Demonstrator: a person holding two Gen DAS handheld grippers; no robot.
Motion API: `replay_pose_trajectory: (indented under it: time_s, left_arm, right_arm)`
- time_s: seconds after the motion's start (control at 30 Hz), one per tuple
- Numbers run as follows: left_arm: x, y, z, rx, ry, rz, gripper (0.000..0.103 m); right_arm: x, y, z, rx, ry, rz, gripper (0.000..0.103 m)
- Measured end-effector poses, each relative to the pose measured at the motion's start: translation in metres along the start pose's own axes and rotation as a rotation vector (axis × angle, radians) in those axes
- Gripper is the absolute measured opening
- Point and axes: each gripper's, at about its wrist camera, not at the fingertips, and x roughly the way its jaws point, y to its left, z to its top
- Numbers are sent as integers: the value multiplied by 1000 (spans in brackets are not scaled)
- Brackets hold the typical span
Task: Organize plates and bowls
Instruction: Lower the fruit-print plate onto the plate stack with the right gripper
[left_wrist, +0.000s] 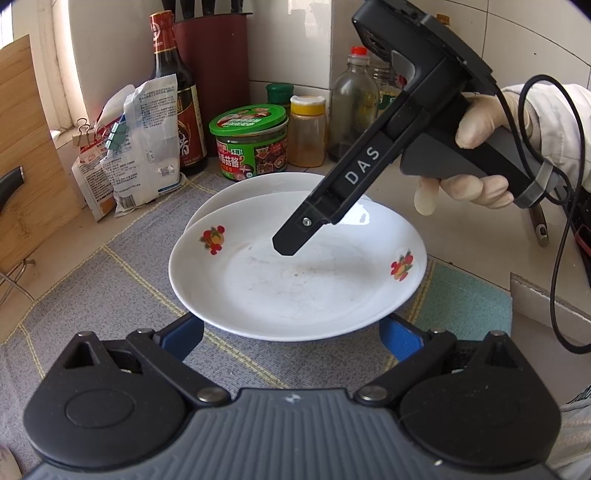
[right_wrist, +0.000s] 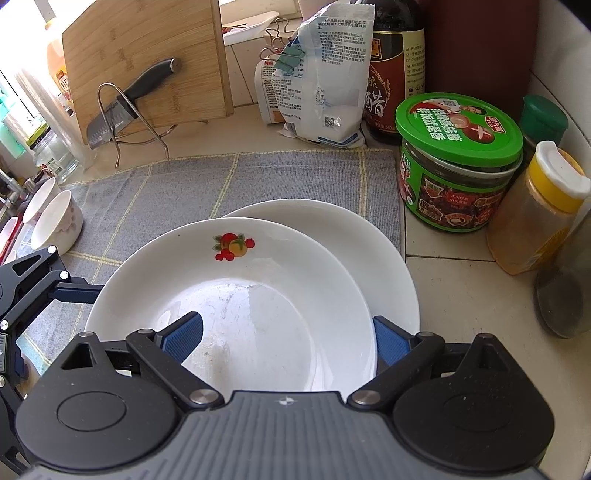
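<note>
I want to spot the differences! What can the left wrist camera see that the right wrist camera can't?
Only the left wrist view shows the gloved hand holding the right gripper over the plates. Only the right wrist view shows the knife and small bowls. Both show the fruit-print plate stacked off-centre on a plain plate, and the green-lidded jar.

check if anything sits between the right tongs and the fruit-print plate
Nothing visible does. The right tongs hang open directly over the fruit-print plate, blue pads apart above its near side, with only air between. The plate lies overlapping a plain white plate on the grey cloth. The left tongs sit at its opposite edge.
</note>
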Motion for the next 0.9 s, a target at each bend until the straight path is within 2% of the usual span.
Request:
replay_pose_trajectory:
  time_s: [0.9]
  left_arm:
    - [-11,1,0,37,-19,24,99]
  right_arm:
    - [-9,4,-9,18,-6,-16,103]
